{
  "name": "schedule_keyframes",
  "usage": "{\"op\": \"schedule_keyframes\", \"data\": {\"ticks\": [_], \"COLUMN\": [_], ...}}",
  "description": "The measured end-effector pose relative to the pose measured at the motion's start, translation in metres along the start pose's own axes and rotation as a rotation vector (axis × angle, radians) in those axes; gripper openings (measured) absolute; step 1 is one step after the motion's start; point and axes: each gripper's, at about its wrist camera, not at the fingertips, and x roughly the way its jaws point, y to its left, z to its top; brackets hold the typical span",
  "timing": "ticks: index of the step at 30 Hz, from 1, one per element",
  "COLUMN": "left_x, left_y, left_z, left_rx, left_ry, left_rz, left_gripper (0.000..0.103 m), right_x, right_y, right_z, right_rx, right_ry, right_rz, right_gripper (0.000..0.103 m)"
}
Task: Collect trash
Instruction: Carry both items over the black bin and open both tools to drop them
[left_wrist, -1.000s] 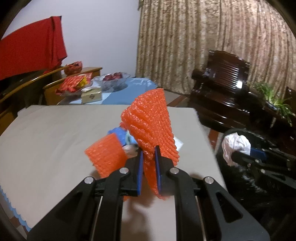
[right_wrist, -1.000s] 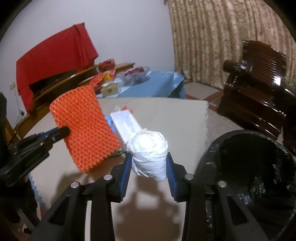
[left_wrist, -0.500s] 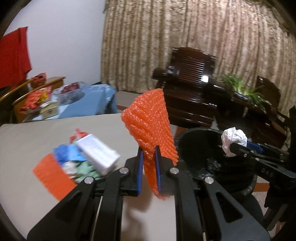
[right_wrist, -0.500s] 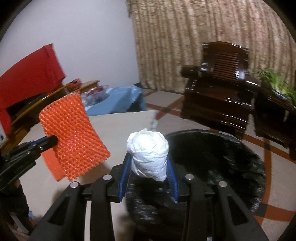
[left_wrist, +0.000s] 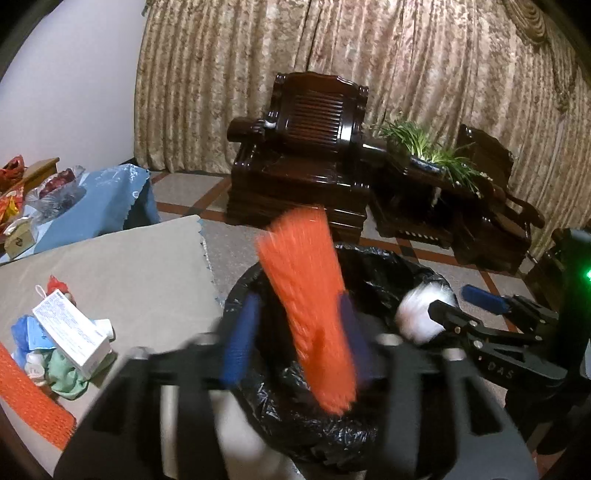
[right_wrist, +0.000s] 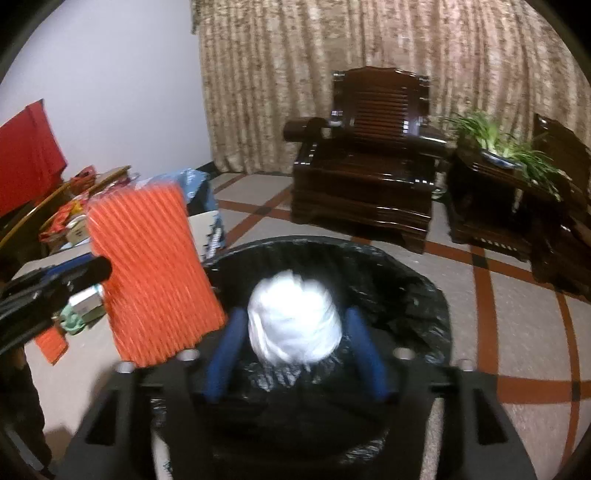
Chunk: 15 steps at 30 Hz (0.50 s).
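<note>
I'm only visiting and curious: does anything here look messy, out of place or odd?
Yes. A heap of litter still lies on the grey table: a white box, blue and green scraps, an orange net strip. Over the black-lined bin, both grippers are open, with an orange net and a white wad between their fingers.

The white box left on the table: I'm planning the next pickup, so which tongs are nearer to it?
Left. The left tongs hang over the bin just beside the table edge where the white box lies; the right tongs are over the bin's far side.
</note>
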Motion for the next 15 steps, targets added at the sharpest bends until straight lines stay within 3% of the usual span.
{"op": "schedule_keyframes", "data": {"ticks": [2, 5, 7, 9, 15], "left_x": [-0.001, -0.012, -0.024, -0.036, -0.07], "left_y": [0.001, 0.012, 0.023, 0.037, 0.076], "left_z": [-0.001, -0.004, -0.008, -0.01, -0.023], "left_rx": [0.004, -0.007, -0.016, -0.027, -0.078], "left_ry": [0.001, -0.013, -0.028, -0.04, -0.051], "left_rz": [0.004, 0.035, 0.072, 0.118, 0.234], "left_gripper": [0.053, 0.063, 0.076, 0.081, 0.088], "right_x": [-0.003, -0.008, -0.009, -0.009, -0.007], "right_y": [-0.001, 0.002, 0.004, 0.006, 0.036], "right_z": [-0.001, 0.0, 0.002, 0.005, 0.006], "right_rx": [-0.001, -0.005, 0.0, 0.004, -0.012], "right_ry": [-0.012, -0.028, -0.035, -0.036, -0.034], "right_rz": [-0.018, -0.019, -0.013, -0.003, 0.066], "right_gripper": [0.088, 0.097, 0.097, 0.097, 0.097]}}
